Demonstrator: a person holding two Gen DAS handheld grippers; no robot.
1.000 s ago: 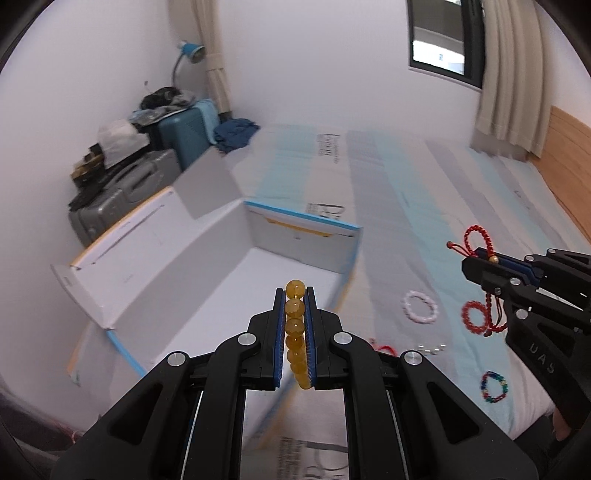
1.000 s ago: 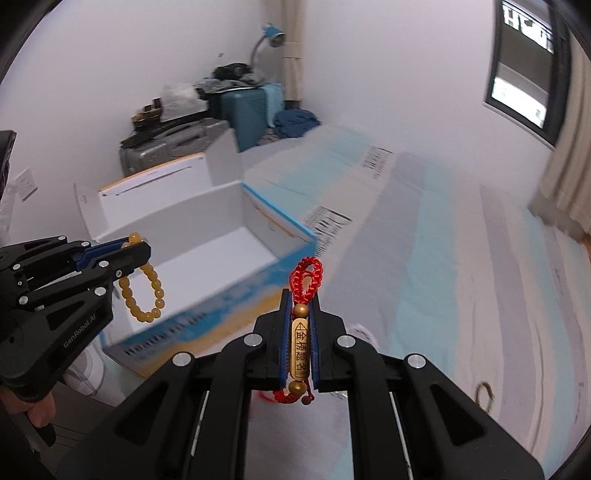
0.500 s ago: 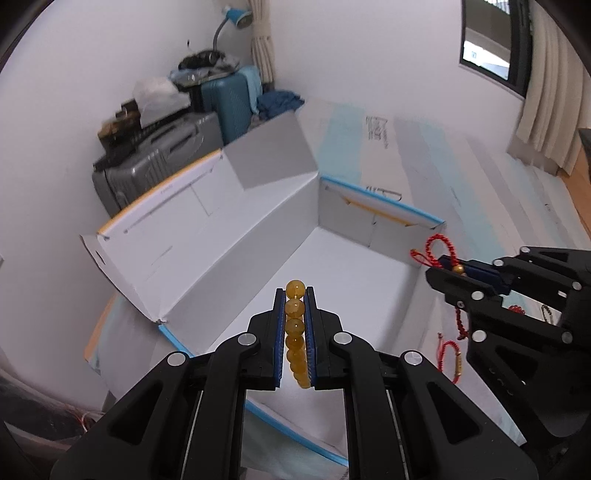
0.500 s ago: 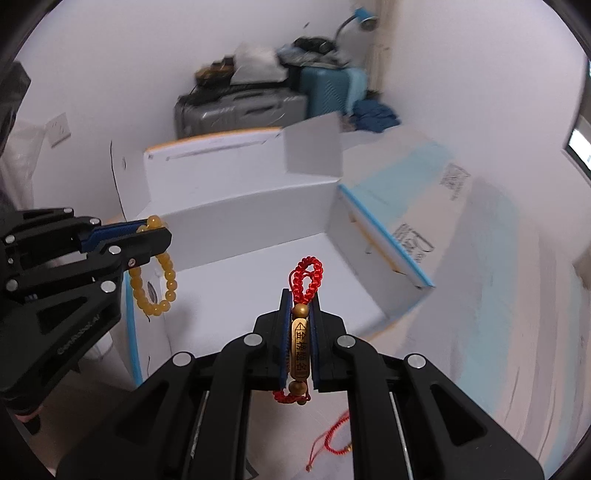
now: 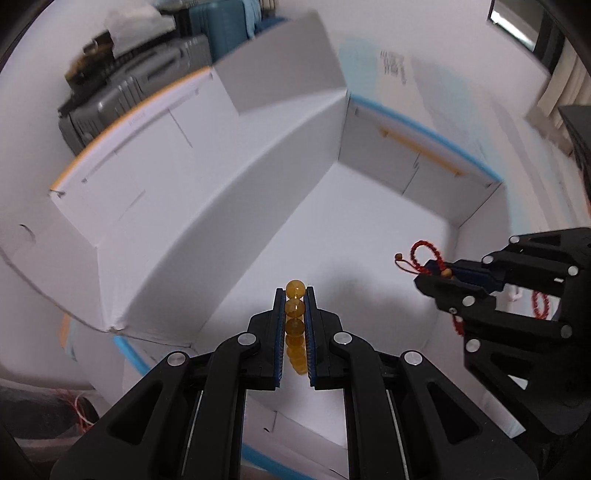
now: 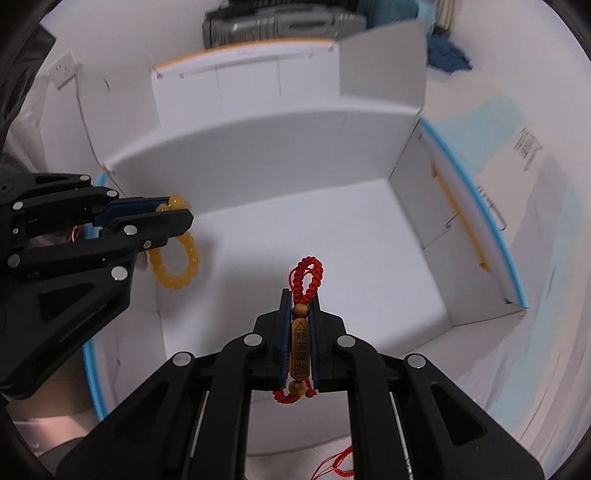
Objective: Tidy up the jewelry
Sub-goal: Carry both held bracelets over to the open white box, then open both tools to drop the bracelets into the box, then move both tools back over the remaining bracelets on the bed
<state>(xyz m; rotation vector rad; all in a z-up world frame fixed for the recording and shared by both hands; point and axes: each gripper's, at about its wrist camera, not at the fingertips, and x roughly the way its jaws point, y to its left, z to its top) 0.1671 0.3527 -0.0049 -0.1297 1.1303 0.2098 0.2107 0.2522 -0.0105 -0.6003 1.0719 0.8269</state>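
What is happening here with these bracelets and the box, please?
A person is sorting jewelry with two handheld tools. The left claw is shut on a yellow bead bracelet, the right claw on a red cord bracelet. Both hang over the open white box, nothing released yet.

Matt white cardboard box; glossy amber bead bracelet; braided red cord bracelet.

White walls; grey hard-shell suitcase at 12 o'clock, dark-framed window at 2, beige curtain beside.
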